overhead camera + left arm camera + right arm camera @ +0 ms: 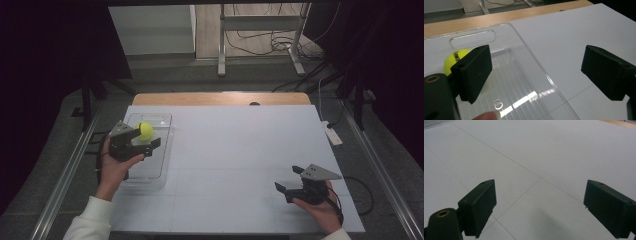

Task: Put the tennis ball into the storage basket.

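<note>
A yellow tennis ball (145,131) lies in a clear plastic tray (159,160) at the left of the white table. In the left gripper view the ball (453,61) sits behind the left jaw, near the tray's handle slot (472,39). My left gripper (144,138) hovers open over the tray, just in front of the ball, with nothing between its jaws. My right gripper (290,180) is open near the table's front right, over bare white surface (536,170).
The white sheet (235,160) covers most of the wooden table (220,98). A white power strip (332,134) lies off the right edge. A metal stand (260,35) and cables are on the floor beyond the table.
</note>
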Available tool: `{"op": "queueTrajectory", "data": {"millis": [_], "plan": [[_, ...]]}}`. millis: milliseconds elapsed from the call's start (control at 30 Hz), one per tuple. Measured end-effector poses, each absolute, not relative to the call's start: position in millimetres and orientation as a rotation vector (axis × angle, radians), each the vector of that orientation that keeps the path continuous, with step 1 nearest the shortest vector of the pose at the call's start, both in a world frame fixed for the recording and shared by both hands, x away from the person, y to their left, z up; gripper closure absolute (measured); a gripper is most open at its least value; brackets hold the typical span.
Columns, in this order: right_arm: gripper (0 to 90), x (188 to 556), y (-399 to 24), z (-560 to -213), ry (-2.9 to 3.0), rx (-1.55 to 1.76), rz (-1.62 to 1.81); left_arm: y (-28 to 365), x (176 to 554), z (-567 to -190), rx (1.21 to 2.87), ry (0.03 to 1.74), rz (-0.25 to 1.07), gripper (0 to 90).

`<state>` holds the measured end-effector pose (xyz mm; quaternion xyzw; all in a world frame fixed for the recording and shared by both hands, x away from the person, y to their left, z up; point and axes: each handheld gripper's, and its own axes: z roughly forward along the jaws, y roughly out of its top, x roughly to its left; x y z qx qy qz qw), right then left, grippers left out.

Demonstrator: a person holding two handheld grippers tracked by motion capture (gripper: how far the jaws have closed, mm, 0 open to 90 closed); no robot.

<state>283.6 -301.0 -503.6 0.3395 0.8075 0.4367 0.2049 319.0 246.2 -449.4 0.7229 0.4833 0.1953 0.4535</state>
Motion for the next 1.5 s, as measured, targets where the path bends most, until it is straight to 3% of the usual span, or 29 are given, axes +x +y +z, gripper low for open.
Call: {"op": "queueTrajectory", "data": {"millis": [833, 1500], "plan": [[11.5, 283.0, -302.1, -502.3, 2.25, 0.947, 1.234, 215.1, 254.2, -477.0, 1.825, 1.021, 0.434, 10.9], [11.5, 283.1, -301.5, -503.1, 2.252, 0.947, 1.234, 210.3, 247.1, -485.3, 1.849, 1.004, 0.426, 10.9]]}}
